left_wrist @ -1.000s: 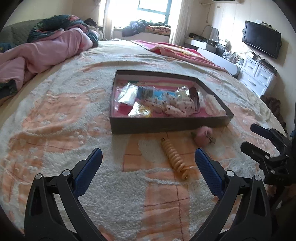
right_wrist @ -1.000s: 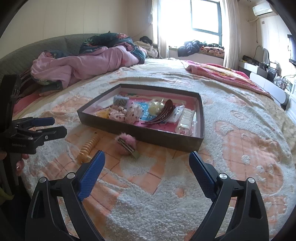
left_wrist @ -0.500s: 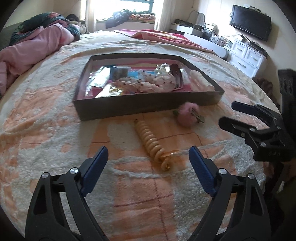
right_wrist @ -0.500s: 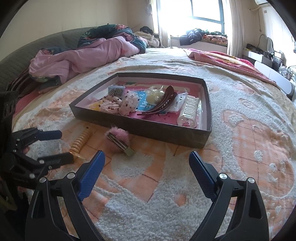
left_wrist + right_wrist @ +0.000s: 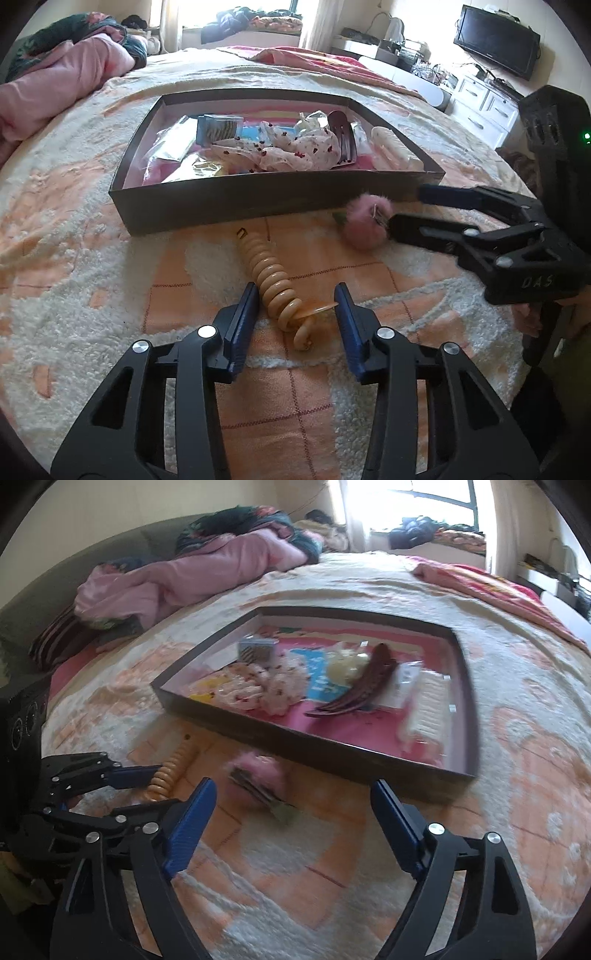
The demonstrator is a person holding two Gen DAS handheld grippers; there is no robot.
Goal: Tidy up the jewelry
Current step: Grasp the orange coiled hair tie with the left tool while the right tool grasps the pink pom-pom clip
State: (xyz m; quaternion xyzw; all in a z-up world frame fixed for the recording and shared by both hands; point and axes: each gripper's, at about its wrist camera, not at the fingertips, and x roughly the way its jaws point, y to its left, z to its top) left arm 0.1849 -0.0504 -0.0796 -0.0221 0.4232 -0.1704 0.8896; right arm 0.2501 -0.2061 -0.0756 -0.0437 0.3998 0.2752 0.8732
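Around the coil hair tie (image 5: 275, 286), left gripper (image 5: 295, 310) fingers are closing, not yet touching.

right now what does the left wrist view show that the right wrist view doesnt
Only the left wrist view: the wall TV, white drawers, and the left gripper closing around the near end of the spiral hair tie.

Only the right wrist view: the striped pillow and the right gripper closing, nothing between its jaws.

Both: the tray, pink pompom clip, pink quilt.
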